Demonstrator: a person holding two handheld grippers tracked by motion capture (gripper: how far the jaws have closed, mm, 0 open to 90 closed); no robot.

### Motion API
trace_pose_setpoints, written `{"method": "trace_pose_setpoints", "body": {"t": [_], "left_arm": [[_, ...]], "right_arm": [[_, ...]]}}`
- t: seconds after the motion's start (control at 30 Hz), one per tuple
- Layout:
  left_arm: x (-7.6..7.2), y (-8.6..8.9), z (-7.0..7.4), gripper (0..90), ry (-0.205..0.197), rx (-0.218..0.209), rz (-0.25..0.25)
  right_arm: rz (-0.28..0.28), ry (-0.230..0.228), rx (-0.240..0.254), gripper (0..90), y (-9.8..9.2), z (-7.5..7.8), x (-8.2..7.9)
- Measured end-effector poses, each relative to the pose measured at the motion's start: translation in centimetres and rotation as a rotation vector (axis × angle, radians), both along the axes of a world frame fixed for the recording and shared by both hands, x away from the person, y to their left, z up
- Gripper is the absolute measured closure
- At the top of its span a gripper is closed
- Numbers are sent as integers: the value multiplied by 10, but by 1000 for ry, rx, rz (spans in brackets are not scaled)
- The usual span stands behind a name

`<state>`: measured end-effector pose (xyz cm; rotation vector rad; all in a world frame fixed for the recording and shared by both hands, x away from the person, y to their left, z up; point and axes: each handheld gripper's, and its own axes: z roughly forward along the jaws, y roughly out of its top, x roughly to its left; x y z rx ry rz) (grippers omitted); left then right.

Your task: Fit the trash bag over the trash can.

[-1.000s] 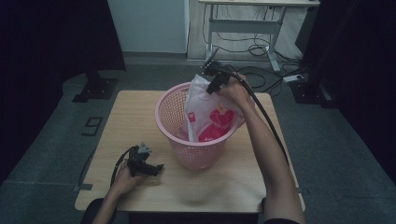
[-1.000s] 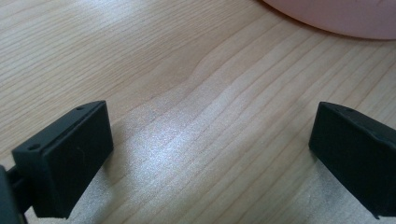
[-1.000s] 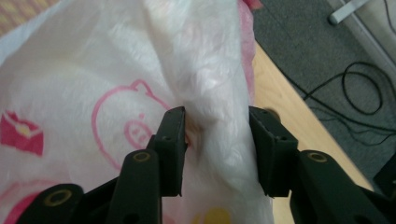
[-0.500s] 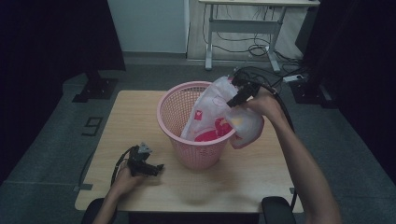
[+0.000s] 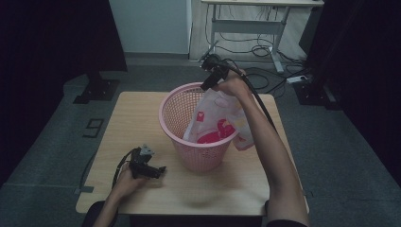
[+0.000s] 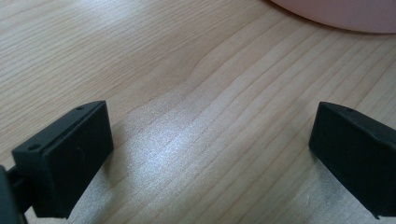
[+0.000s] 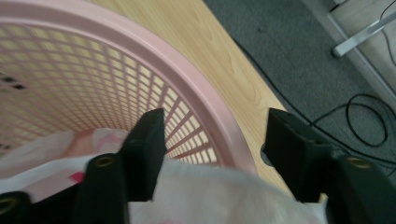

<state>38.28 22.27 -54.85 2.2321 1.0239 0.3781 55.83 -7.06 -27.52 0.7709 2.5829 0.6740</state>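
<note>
At the near left corner of the table point(image 5: 142, 113), the left gripper point(image 5: 150, 169) rests on the wood in the person's hand, its jaws standing wide apart with nothing but bare tabletop between them in the left gripper view; it takes no part in the work. Just beyond it, at mid-table, stands the pink mesh basket point(image 5: 176, 111), upright, mouth facing up. A white plastic bag point(image 5: 215, 120) printed in pink and red occupies the basket's right half: part of it lies inside, part is draped over the right rim and hangs down the outer wall. Its long axis runs steeply, from the raised end near the far rim down toward the near right. At the far rim the right gripper point(image 5: 207, 84) hangs above the bag's raised end; in the right gripper view its jaws stand apart, straddling the basket's rim, with bag film bunched below them, so it appears to grip nothing. By my judgement the lining is partly done: the bag is in place, but its mouth is not yet spread around the whole rim.
</note>
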Motion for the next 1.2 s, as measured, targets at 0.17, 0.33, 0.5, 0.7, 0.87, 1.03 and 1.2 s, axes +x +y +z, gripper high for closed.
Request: {"method": "trace_pose_setpoints", "body": {"t": [0.17,0.33,0.5,0.7,0.87,1.03,1.2], "left_arm": [[0,0,0,0,0,0,0],[0,0,0,0,1,1,-2],[0,0,0,0,1,2,-4],[0,0,0,0,0,0,-1],[0,0,0,0,0,1,-1],[0,0,0,0,0,2,0],[1,1,3,0,23,19,-13]], "right_arm": [[-39,53,-83,504,-11,-17,13],[-79,90,-55,494,-47,-20,5],[-121,128,1,429,-83,-23,-18],[-161,147,88,351,-114,-24,-53],[-215,113,109,276,-116,-23,-103],[-160,56,66,223,-103,-20,-134],[-130,43,136,263,-111,-6,-126]]}}
